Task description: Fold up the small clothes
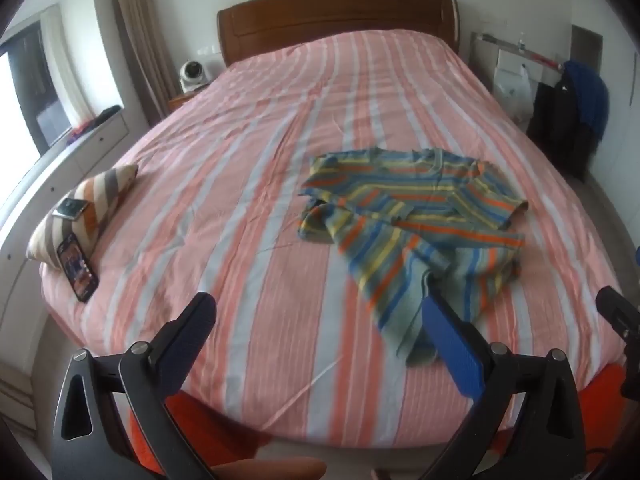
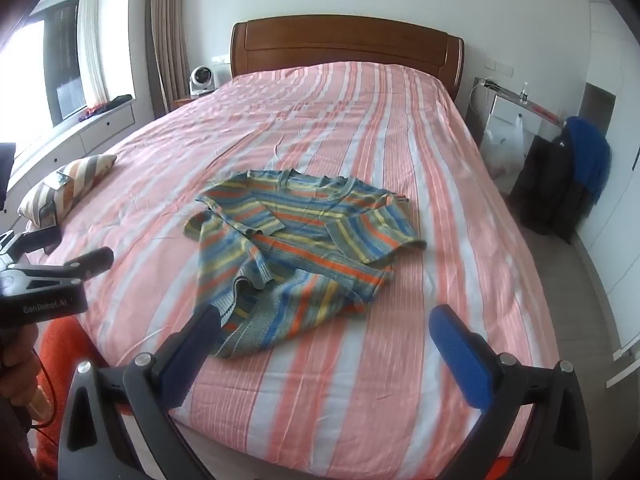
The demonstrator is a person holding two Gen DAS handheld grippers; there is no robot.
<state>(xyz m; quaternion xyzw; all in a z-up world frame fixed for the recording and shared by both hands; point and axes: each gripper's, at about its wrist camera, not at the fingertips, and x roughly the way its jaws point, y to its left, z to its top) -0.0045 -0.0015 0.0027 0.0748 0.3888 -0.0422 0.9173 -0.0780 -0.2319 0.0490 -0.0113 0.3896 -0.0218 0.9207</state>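
Observation:
A small striped knit sweater (image 1: pixel 416 220), in blue, yellow, orange and grey-green, lies crumpled on the pink striped bed; it also shows in the right wrist view (image 2: pixel 296 244). My left gripper (image 1: pixel 316 320) is open and empty above the bed's near edge, left of the sweater's lower hem. My right gripper (image 2: pixel 324 328) is open and empty, its left finger just over the sweater's near hem. The left gripper also shows in the right wrist view (image 2: pixel 72 256) at the far left.
The bed (image 1: pixel 256 184) has a wooden headboard (image 1: pixel 340 12). A striped pillow (image 1: pixel 92 204) with a phone (image 1: pixel 78 266) and a small device lies at its left edge. A nightstand with a fan (image 1: pixel 192 74) stands back left. Dark clothes and a bag (image 2: pixel 560 176) stand at the right.

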